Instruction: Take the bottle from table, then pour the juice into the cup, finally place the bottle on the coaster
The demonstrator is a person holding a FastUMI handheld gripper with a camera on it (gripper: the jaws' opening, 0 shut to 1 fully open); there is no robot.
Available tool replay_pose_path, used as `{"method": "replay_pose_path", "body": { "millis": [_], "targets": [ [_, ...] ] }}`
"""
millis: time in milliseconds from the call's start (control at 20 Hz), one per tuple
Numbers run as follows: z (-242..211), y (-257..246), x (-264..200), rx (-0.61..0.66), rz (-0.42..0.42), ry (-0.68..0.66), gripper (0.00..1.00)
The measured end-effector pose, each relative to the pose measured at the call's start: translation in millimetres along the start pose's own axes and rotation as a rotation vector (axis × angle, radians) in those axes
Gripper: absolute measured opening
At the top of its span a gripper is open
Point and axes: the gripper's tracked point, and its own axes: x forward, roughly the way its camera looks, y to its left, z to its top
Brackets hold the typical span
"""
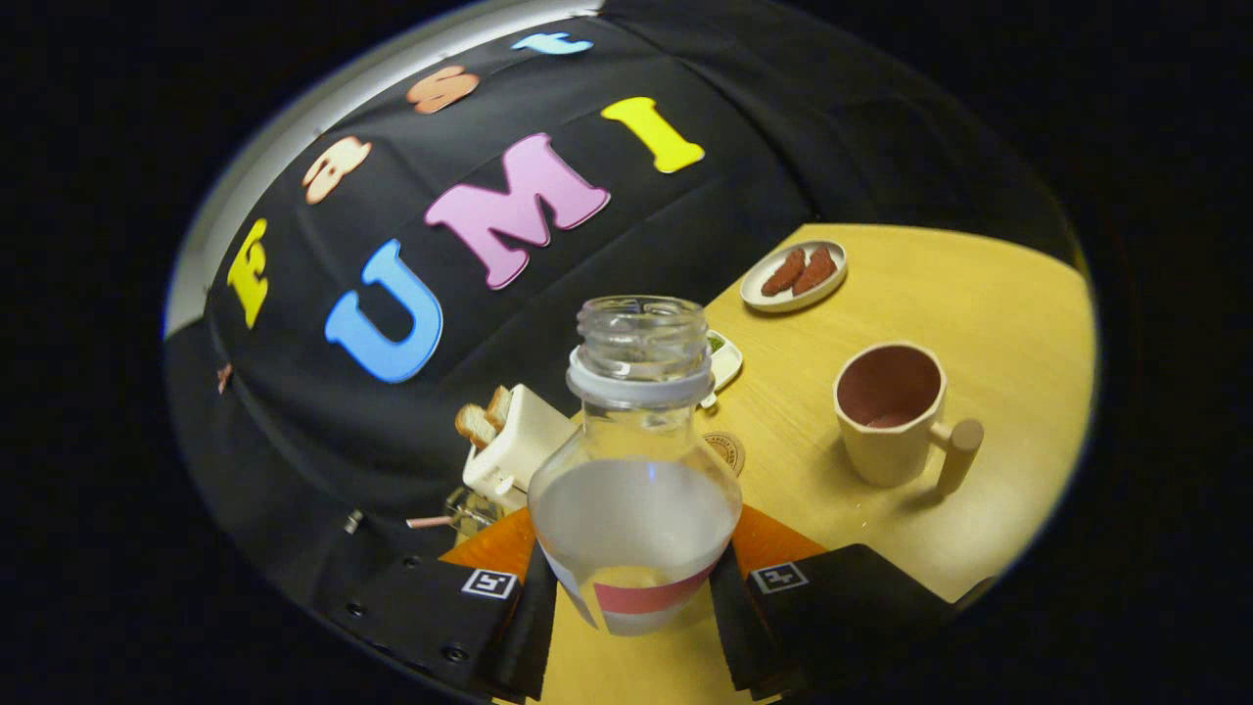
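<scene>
The round brown coaster (726, 451) is lying half hidden behind the clear, uncapped glass bottle (636, 490) of pale juice. A white toaster (514, 446), two small plates and the beige mug-like cup (893, 416) are standing beyond on the yellow wooden table (979, 323). The fingers (634, 612) are pinching the bottle's base from both sides, tilting it.

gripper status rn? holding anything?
Gripper: jaws closed on the bottle, one on each side of its lower body; bottle uncapped, partly full.
</scene>
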Motion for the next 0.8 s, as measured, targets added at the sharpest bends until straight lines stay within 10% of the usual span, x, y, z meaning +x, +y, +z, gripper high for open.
{"method": "replay_pose_path", "body": {
  "millis": [350,800],
  "targets": [
    [6,8,26,-0.420,-0.002,-0.057,0.72],
    [12,11,107,-0.602,-0.027,-0.087,0.71]
  ]
}}
